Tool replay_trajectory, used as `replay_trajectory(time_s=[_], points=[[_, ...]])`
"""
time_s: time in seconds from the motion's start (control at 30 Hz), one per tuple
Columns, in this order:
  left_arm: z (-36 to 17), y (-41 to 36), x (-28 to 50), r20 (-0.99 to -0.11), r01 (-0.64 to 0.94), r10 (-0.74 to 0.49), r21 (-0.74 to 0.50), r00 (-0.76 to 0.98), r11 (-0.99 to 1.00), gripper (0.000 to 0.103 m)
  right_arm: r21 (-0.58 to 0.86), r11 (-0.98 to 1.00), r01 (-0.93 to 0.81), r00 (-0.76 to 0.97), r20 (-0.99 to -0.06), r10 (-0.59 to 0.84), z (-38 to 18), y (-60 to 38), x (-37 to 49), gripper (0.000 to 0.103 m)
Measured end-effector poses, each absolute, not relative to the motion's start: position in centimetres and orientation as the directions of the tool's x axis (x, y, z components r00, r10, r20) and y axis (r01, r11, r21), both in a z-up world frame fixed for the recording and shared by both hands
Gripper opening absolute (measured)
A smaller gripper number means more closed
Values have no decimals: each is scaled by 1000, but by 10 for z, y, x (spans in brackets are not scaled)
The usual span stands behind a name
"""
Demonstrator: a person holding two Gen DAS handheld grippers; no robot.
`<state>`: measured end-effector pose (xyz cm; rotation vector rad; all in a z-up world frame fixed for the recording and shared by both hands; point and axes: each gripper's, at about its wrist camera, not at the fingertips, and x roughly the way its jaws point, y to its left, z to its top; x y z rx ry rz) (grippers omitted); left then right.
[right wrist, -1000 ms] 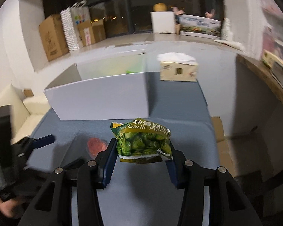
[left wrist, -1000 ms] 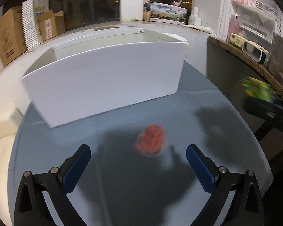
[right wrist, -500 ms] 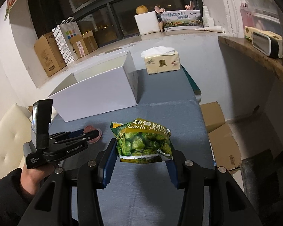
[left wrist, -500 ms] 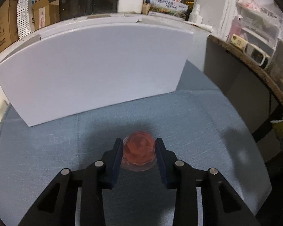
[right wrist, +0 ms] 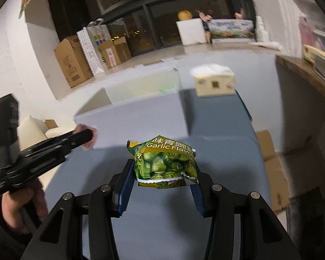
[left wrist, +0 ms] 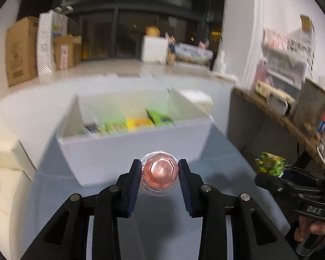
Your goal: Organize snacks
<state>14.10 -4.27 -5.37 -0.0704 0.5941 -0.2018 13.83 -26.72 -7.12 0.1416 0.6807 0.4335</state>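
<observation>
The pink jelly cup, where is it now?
The jelly cup is pinched in the left hand-held gripper, lifted above the blue table, just in front of the white box.

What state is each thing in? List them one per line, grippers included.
Left gripper: shut on the pink jelly cup, held above the table.
Right gripper: shut on the green garlic pea packet, held above the table.
White box: open on top, snack packets inside.
Tissue box: upright on the table, tissue sticking out.
</observation>
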Motion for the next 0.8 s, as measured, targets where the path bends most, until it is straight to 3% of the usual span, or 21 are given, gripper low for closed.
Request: replay_trajectory(time_s=[0.2,0.53,0.8], points=[[-22,4,177,-495,99,-155,-137,855,986,39,284,886,-366,717,-522,463,-43,-228,200,52],[-29,29,274,-558,86,-138,-119,818,989,39,241,926,-291,698,-608,378,-32,-183,310,55],[-38,50,238,-551,48,-112,-130,827,990,39,206,908,-365,707,-572,415,-38,-176,300,52]])
